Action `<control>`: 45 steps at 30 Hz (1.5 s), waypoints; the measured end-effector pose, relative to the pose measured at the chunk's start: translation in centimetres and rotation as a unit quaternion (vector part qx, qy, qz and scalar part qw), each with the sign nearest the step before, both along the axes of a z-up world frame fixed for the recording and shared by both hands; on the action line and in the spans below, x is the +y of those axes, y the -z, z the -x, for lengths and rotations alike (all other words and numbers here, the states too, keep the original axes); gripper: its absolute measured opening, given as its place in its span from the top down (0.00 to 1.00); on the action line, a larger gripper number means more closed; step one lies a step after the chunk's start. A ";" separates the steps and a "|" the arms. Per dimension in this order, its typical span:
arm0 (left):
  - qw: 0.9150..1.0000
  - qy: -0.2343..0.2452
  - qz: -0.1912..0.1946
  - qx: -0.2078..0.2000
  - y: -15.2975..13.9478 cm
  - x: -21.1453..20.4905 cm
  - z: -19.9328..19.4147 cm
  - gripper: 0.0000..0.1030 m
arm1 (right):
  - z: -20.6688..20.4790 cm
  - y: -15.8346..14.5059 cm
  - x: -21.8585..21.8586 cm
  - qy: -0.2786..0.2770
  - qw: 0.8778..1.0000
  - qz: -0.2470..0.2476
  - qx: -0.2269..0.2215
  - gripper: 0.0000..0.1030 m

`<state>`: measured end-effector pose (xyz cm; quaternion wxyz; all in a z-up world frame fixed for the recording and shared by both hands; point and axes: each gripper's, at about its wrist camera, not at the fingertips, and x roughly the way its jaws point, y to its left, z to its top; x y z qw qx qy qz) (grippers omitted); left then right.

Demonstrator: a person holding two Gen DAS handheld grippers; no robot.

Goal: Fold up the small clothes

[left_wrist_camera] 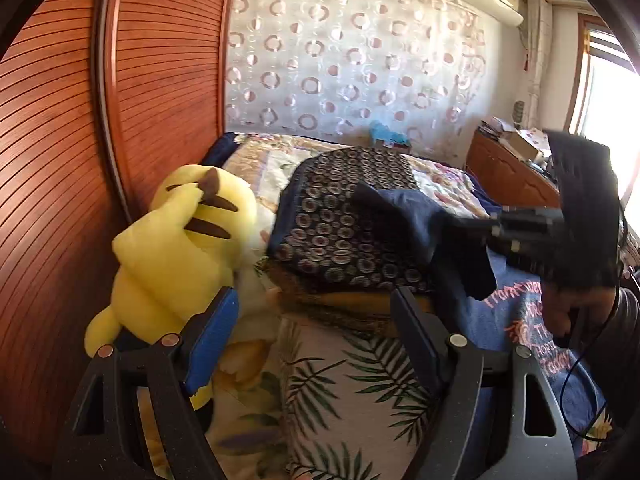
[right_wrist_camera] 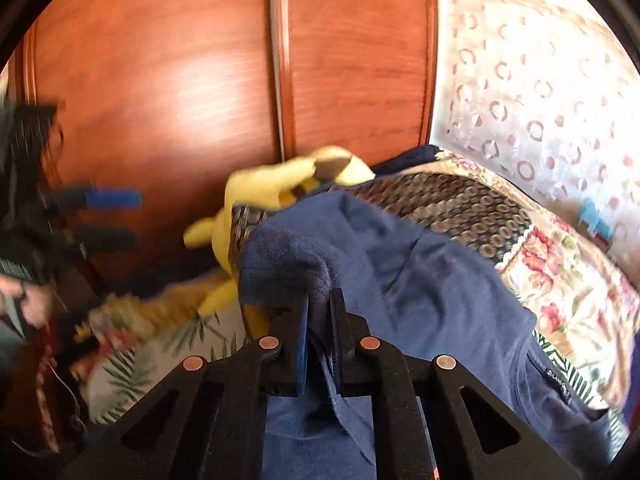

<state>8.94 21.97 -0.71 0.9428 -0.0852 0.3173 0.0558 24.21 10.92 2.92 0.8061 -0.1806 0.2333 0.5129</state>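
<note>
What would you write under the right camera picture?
Right gripper pinches a blue shirt near a yellow plush toy.

Daylight floods in from the window (left_wrist_camera: pixel 608 92), which is blown out white, and leaves a soft sheen on the wardrobe (right_wrist_camera: pixel 200 76). Both fisheye views bend straight lines and darken at the corners. The right wrist view is motion-blurred, worst at its left edge.

The navy shirt (right_wrist_camera: pixel 420 272) was soft matt cotton knit, the yellow toy (left_wrist_camera: pixel 176 248) fuzzy plush, the wardrobe doors (right_wrist_camera: pixel 200 80) glossy varnished wood.
</note>
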 end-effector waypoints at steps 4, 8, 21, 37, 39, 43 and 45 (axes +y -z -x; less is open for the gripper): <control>1.000 0.016 0.002 0.002 0.1 -1.0 -1.0 0.23 | -2.3 -0.4 -2.5 0.020 0.997 -0.054 0.043 0.91; 0.999 0.032 0.006 0.006 0.3 -2.2 -1.7 0.23 | -5.0 0.4 -5.1 0.107 0.990 -0.071 0.050 0.91; 0.995 0.093 -0.010 0.024 0.8 -7.6 -5.5 0.23 | -4.6 1.9 -11.9 0.204 0.977 -0.051 0.043 0.44; 0.977 0.203 -0.025 0.067 4.2 -20.5 -12.5 0.23 | 6.0 0.2 -33.9 0.384 0.921 -0.057 0.029 0.33; 0.974 0.214 -0.030 0.075 5.0 -21.8 -12.9 0.23 | 6.7 1.1 -35.6 0.407 0.911 -0.049 0.043 0.33; 0.968 0.231 -0.039 0.091 6.4 -24.1 -13.4 0.23 | 7.7 3.6 -39.1 0.454 0.887 -0.036 0.081 0.33; 0.965 0.237 -0.044 0.101 7.1 -25.0 -13.7 0.23 | 8.4 4.8 -40.5 0.470 0.876 -0.034 0.097 0.33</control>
